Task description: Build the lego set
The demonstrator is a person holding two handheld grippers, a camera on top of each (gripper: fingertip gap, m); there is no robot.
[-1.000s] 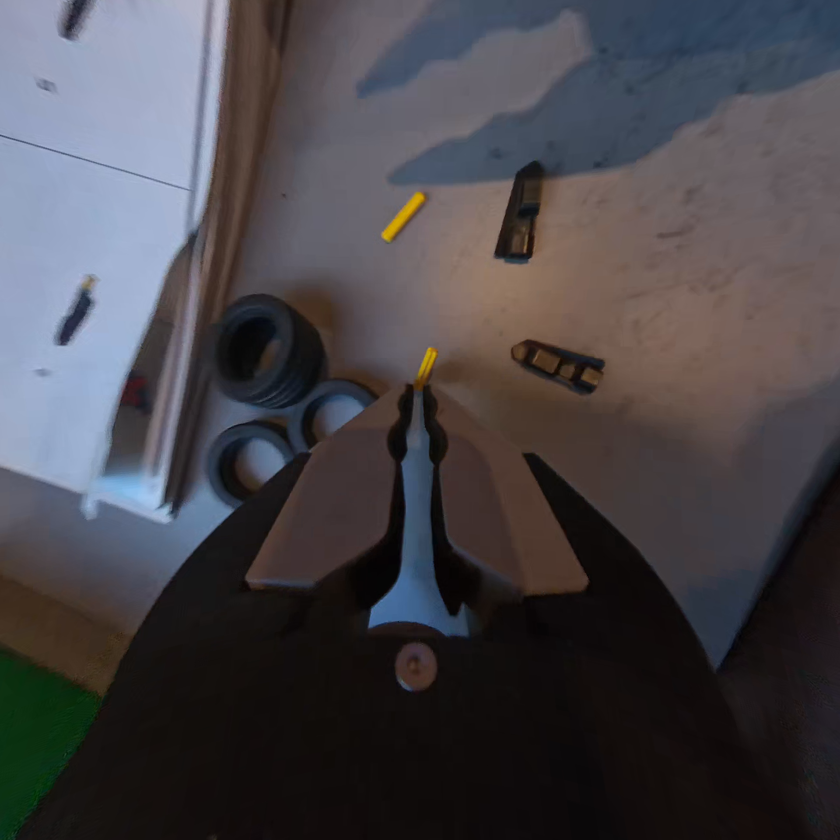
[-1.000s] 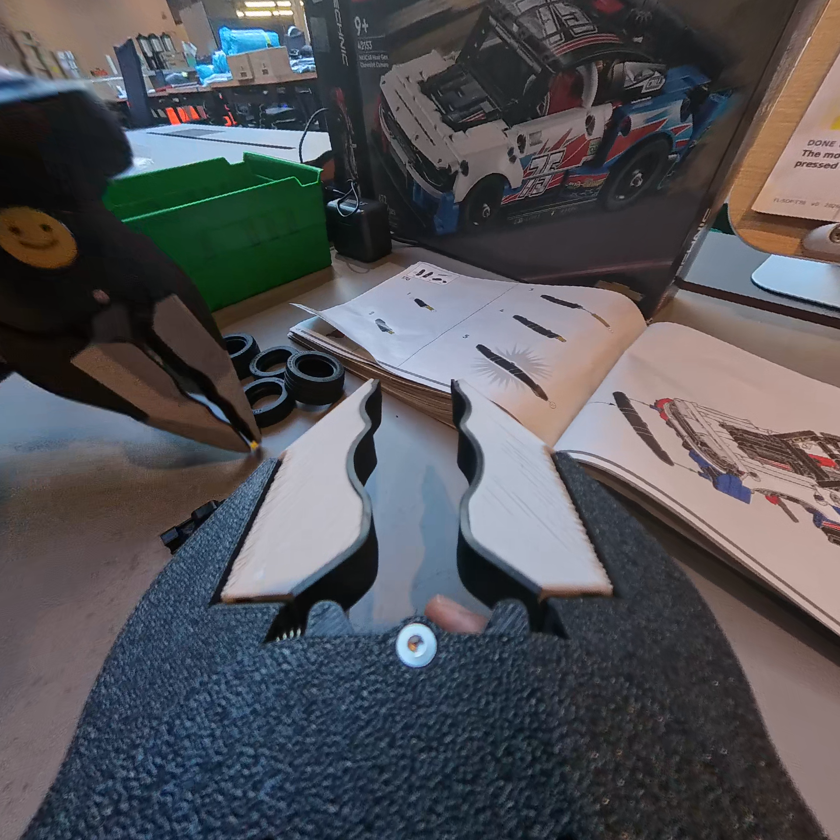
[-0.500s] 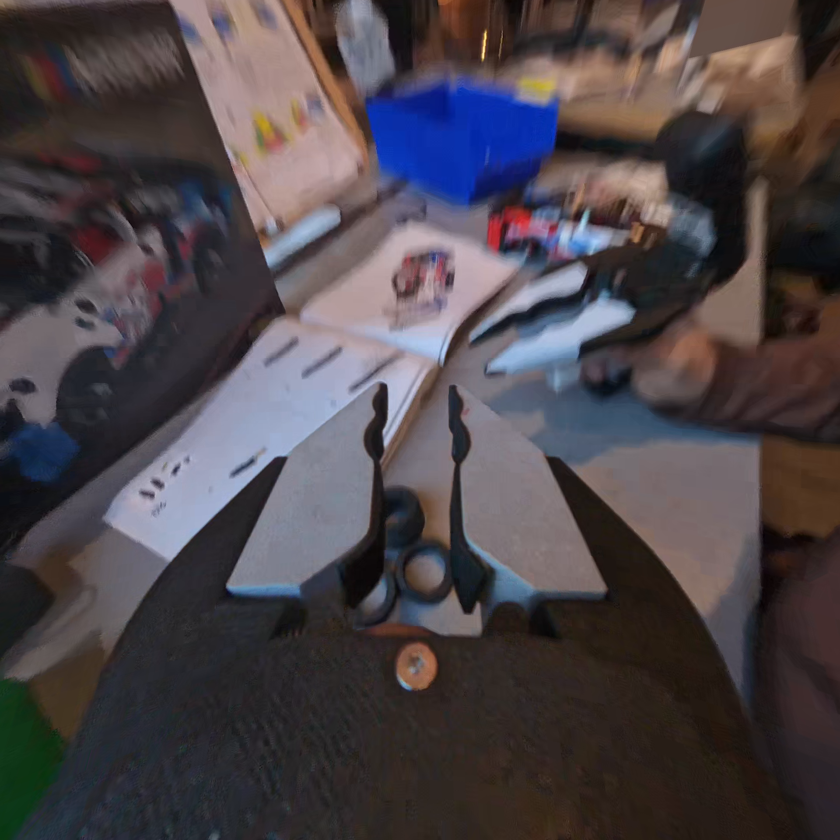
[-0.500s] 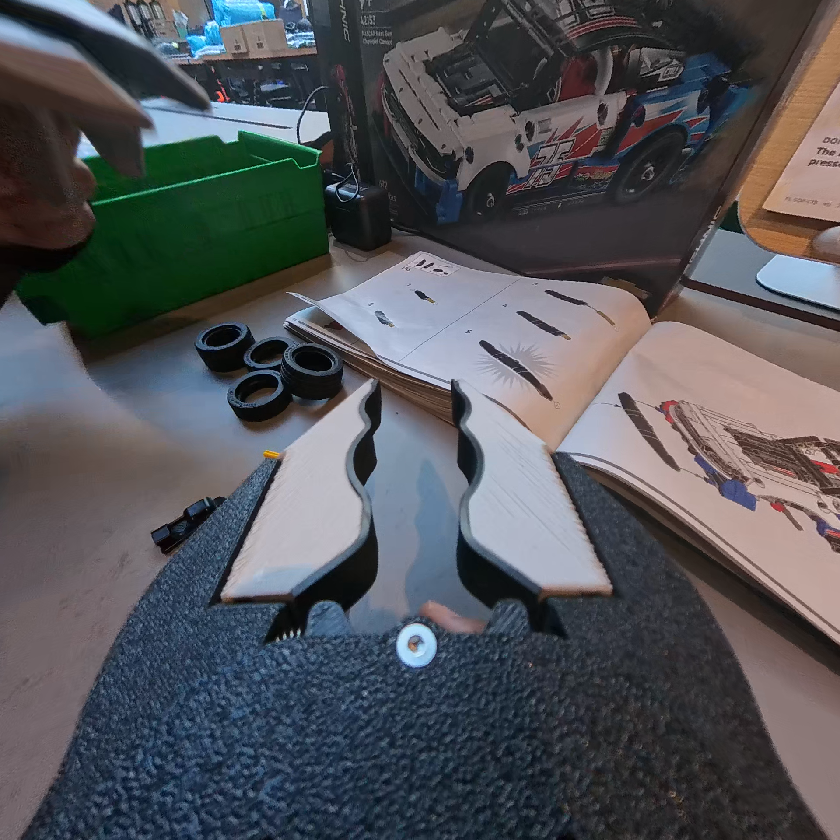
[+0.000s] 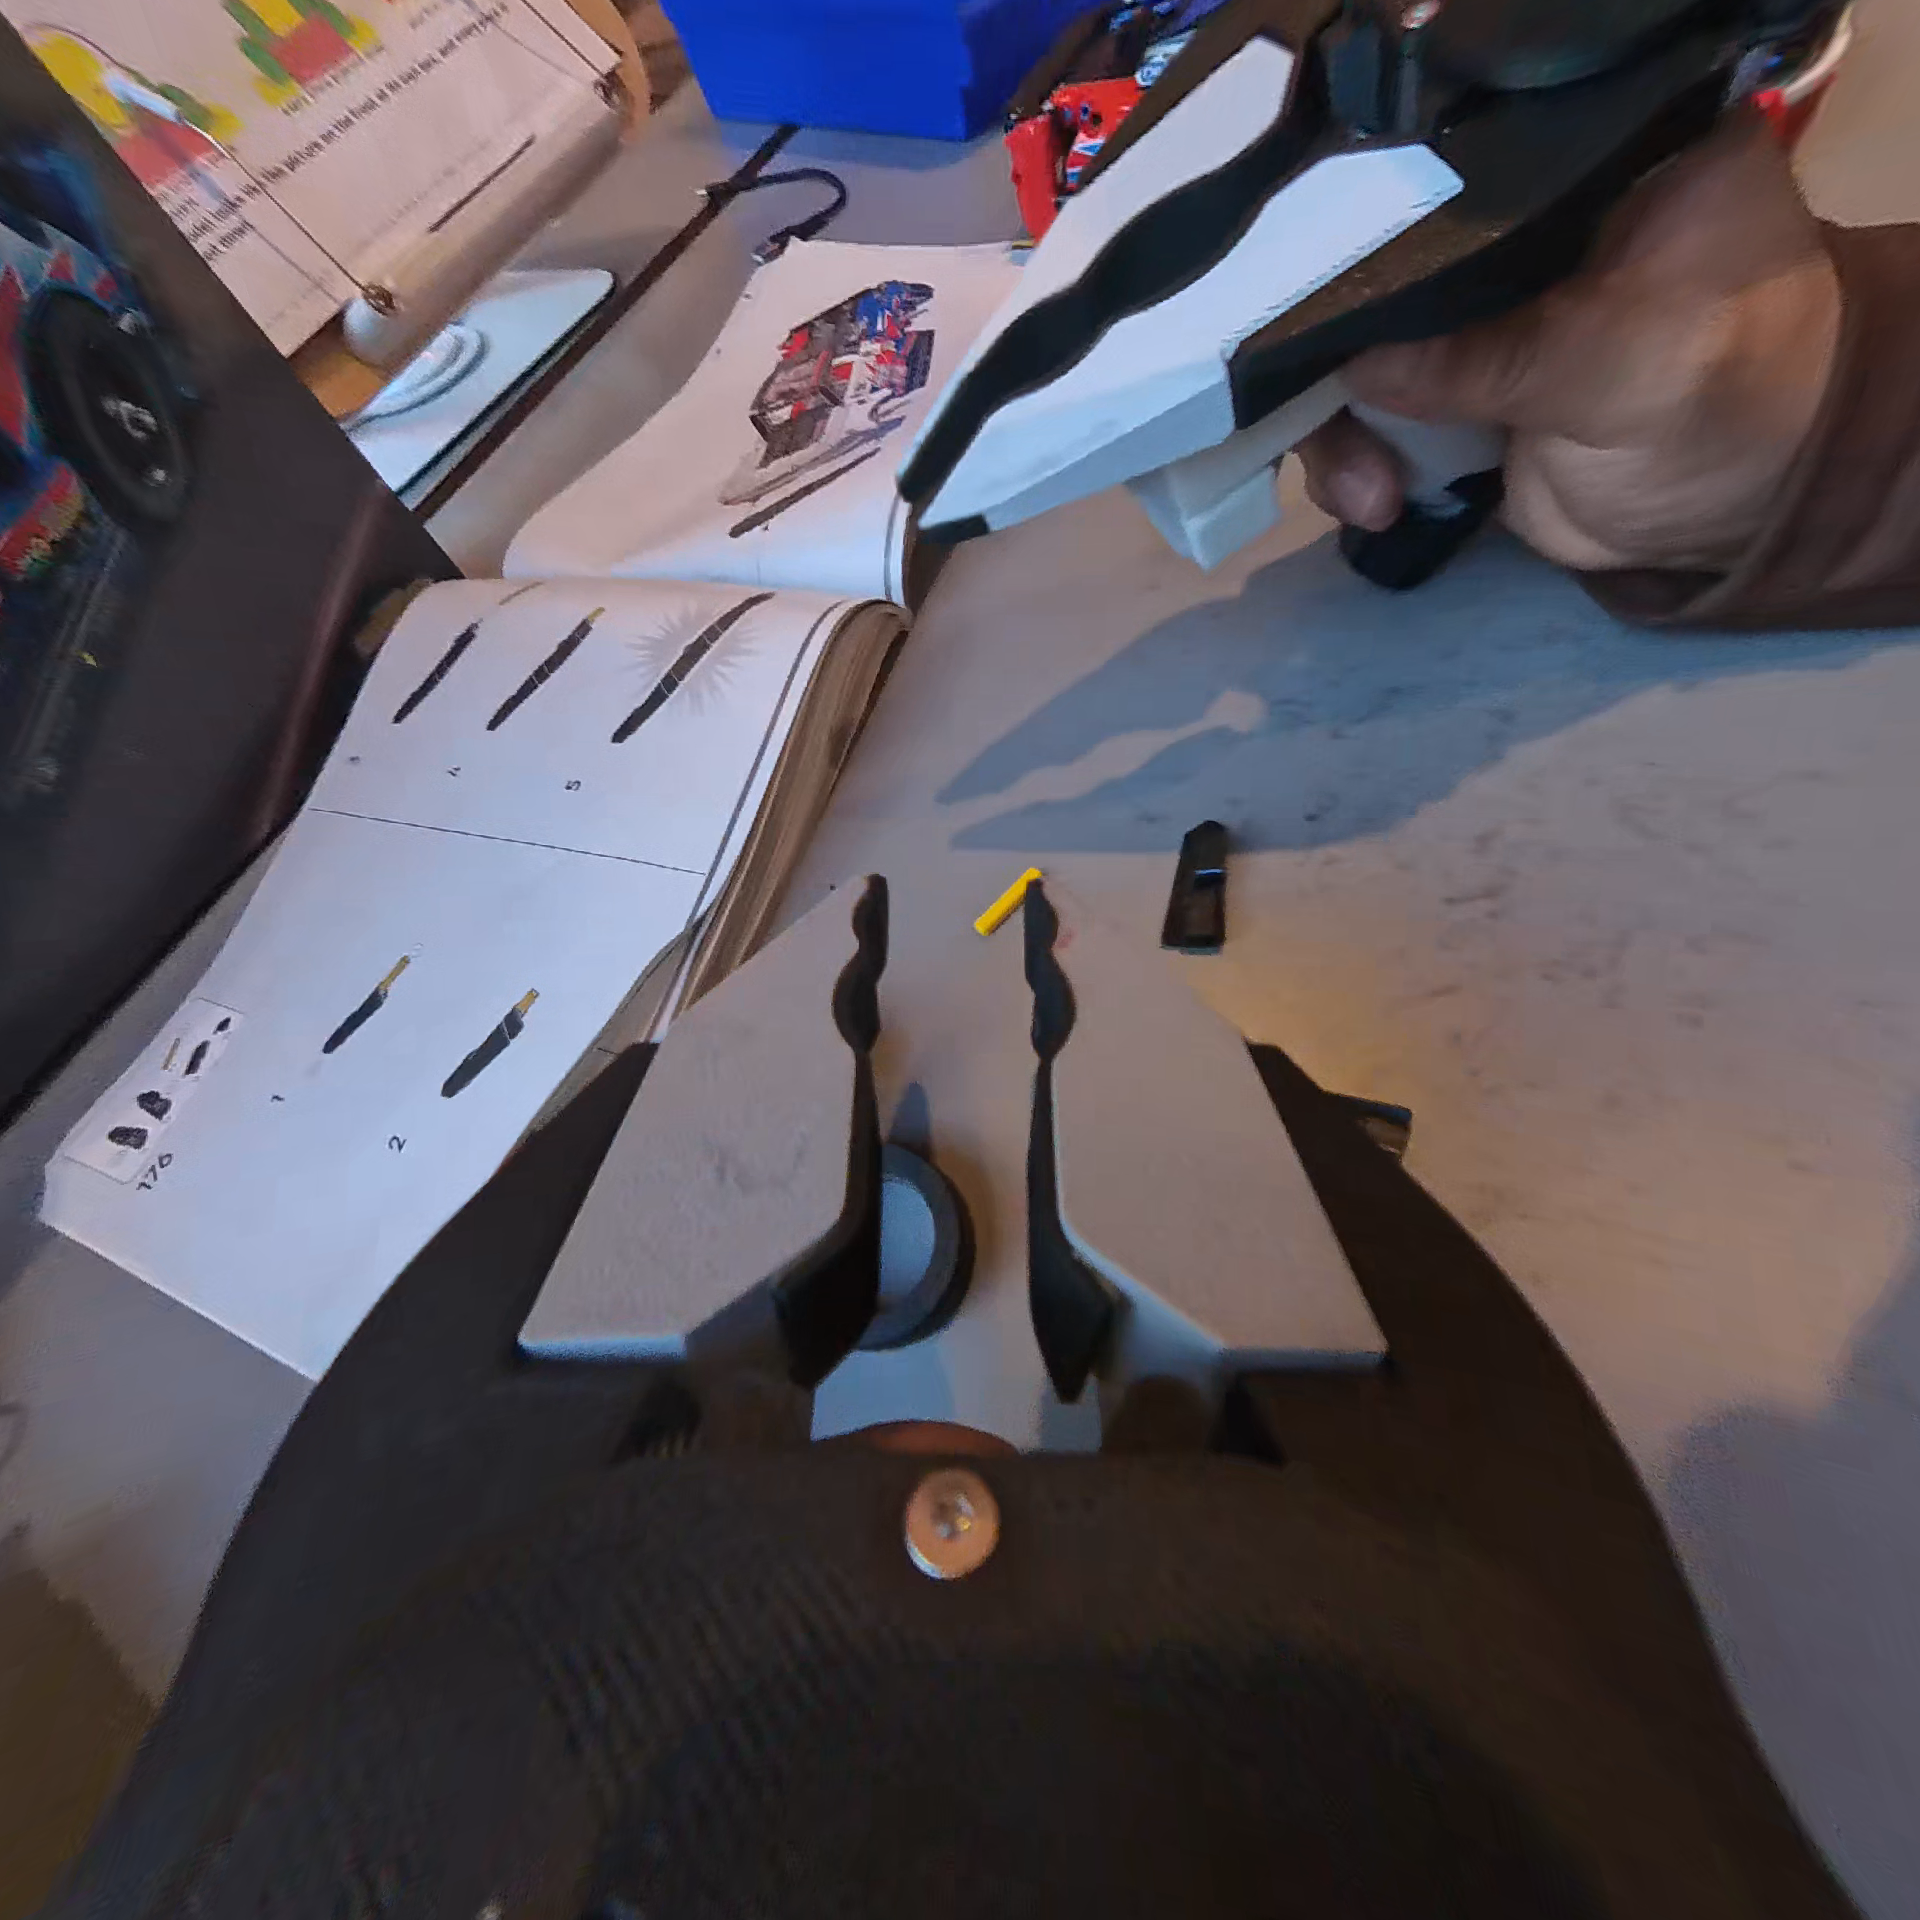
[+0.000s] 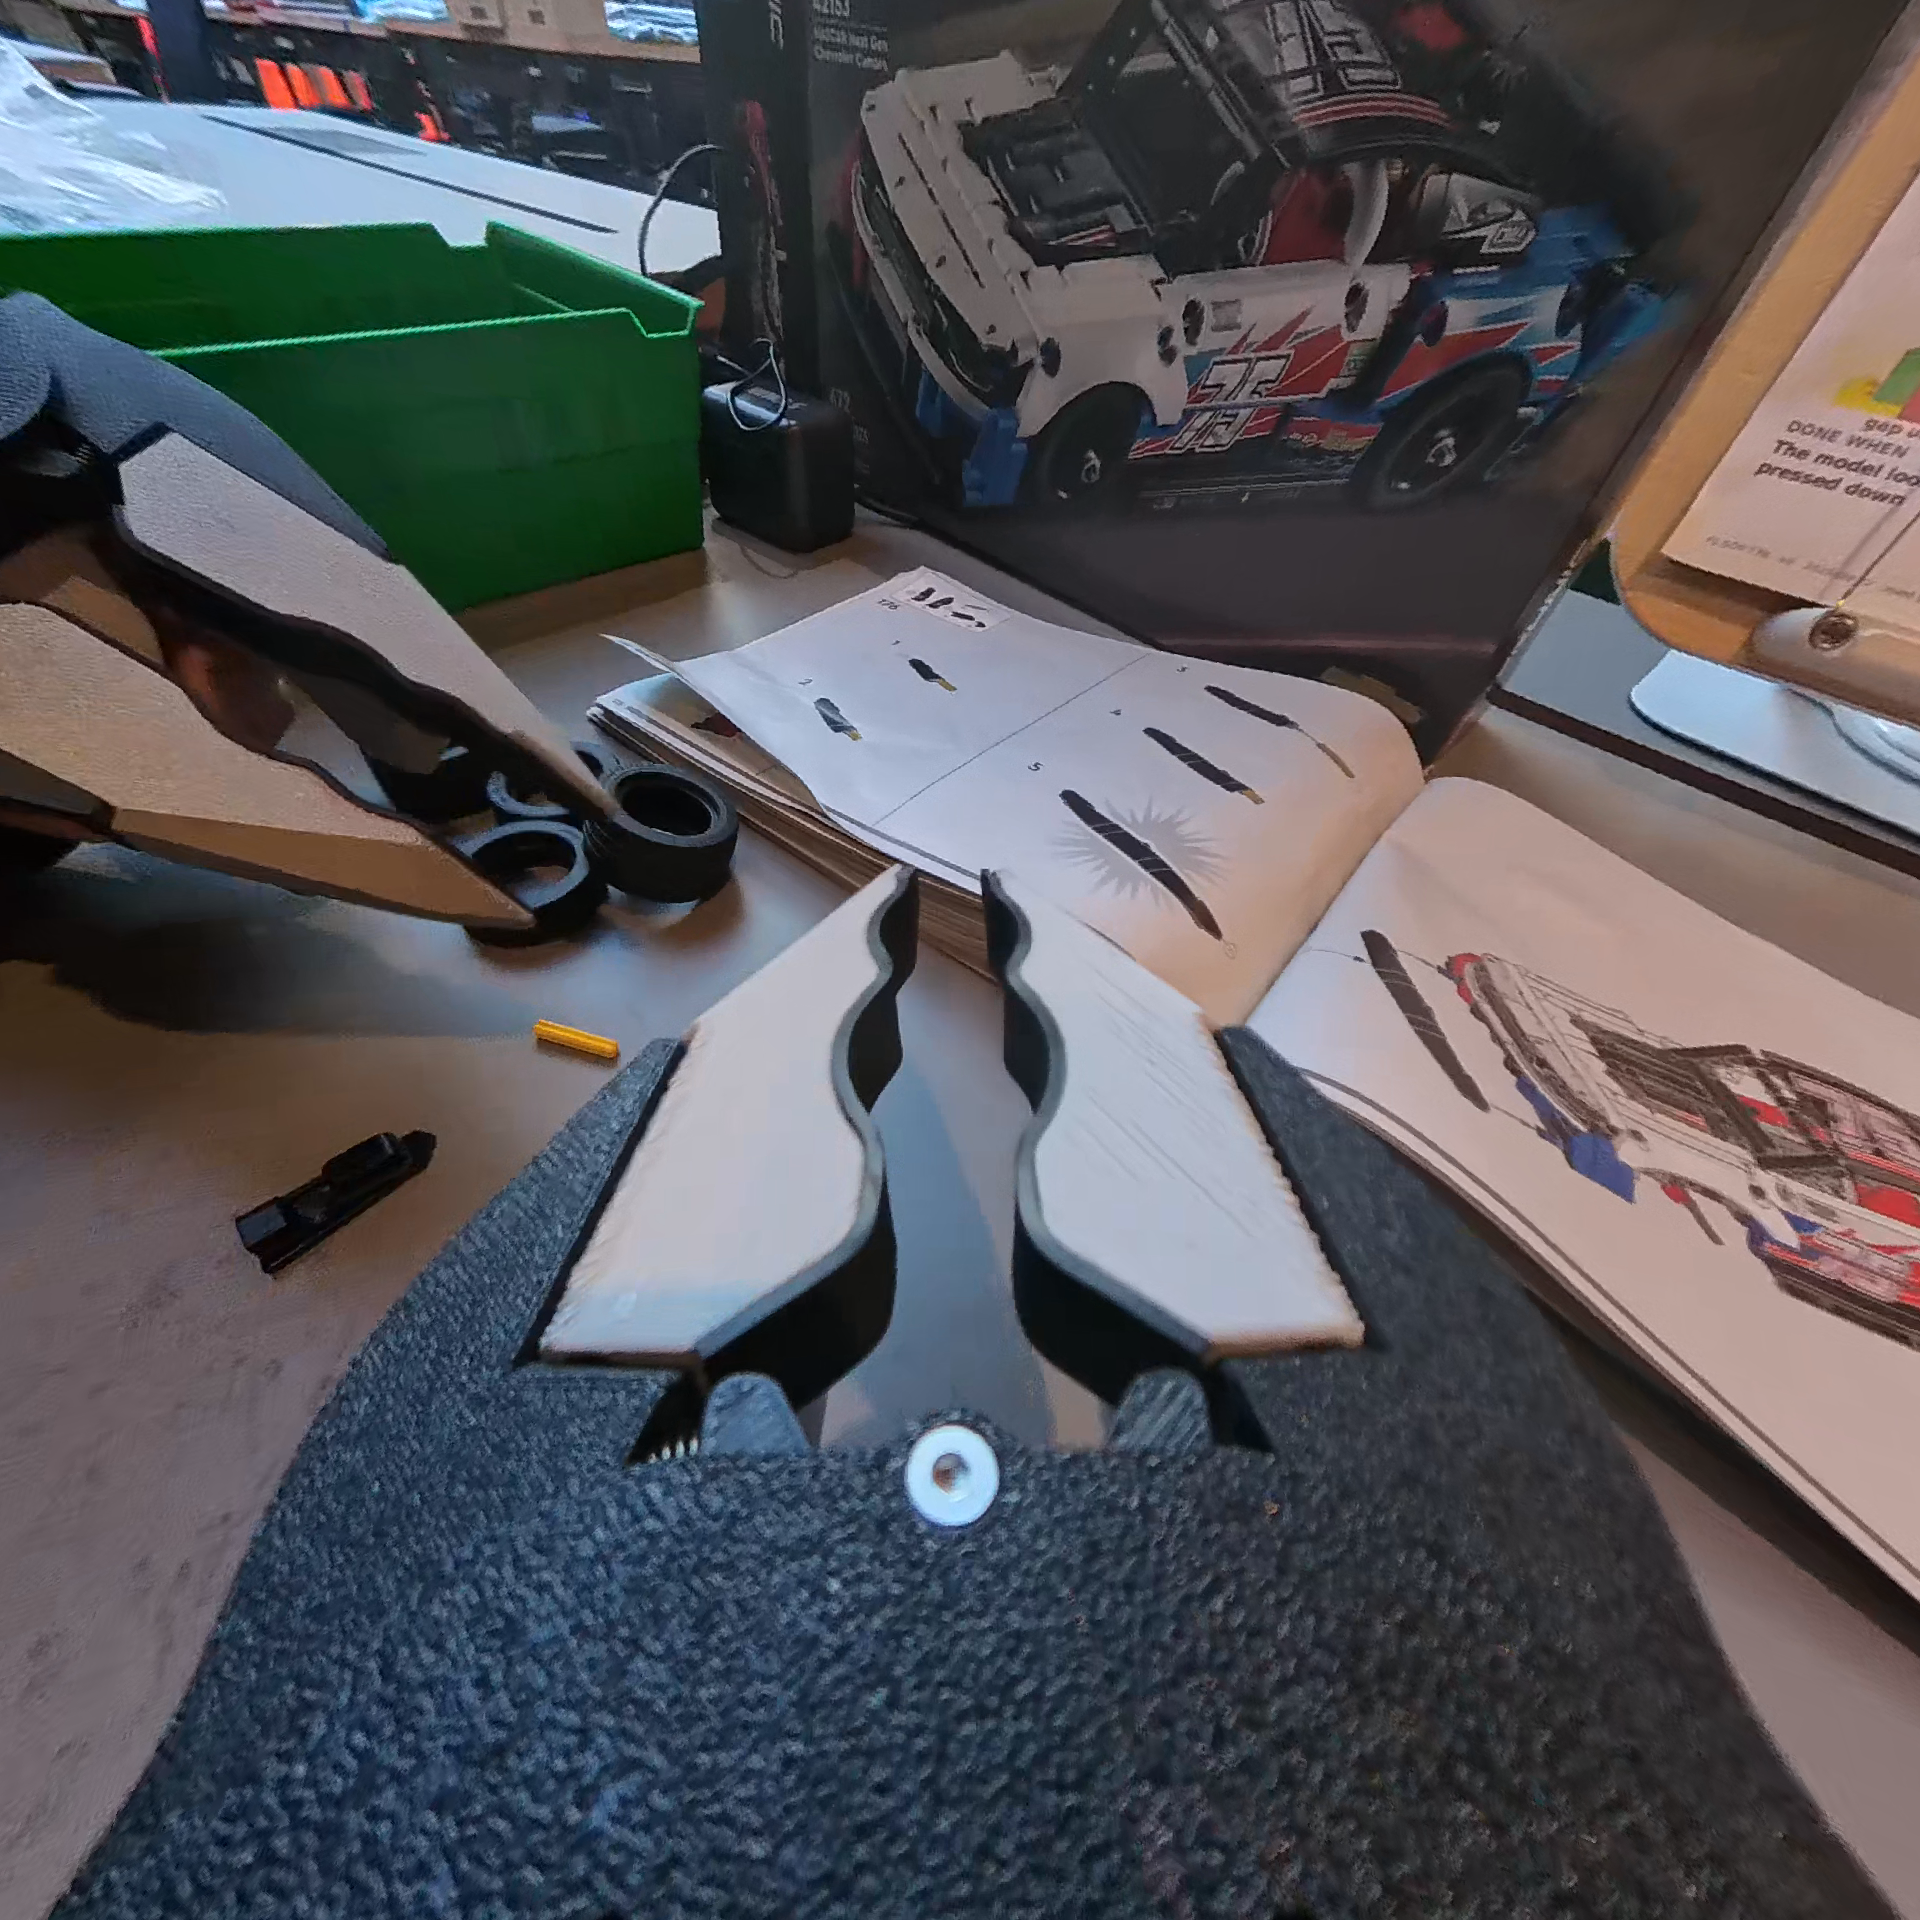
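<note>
Left gripper (image 5: 956, 899): jaws parted, empty, poised above a black tyre (image 5: 914, 1247) beside the open instruction booklet (image 5: 499, 894). Right gripper (image 6: 948, 883): jaws parted by a narrow gap, empty, raised over the table (image 6: 156, 1403) before the booklet. On the table between both: yellow pin (image 6: 575, 1039), black connector piece (image 6: 332, 1200), well apart; cluster of black tyres (image 6: 665, 831) near green bin (image 6: 416, 416); set box (image 6: 1247, 312) upright behind.

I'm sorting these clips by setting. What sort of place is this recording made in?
Probably a workshop or lab workbench set up for model building. An open instruction booklet lies on the table before the set's box, a green parts bin stands beside it, and more benches with stacked bins show far behind.
</note>
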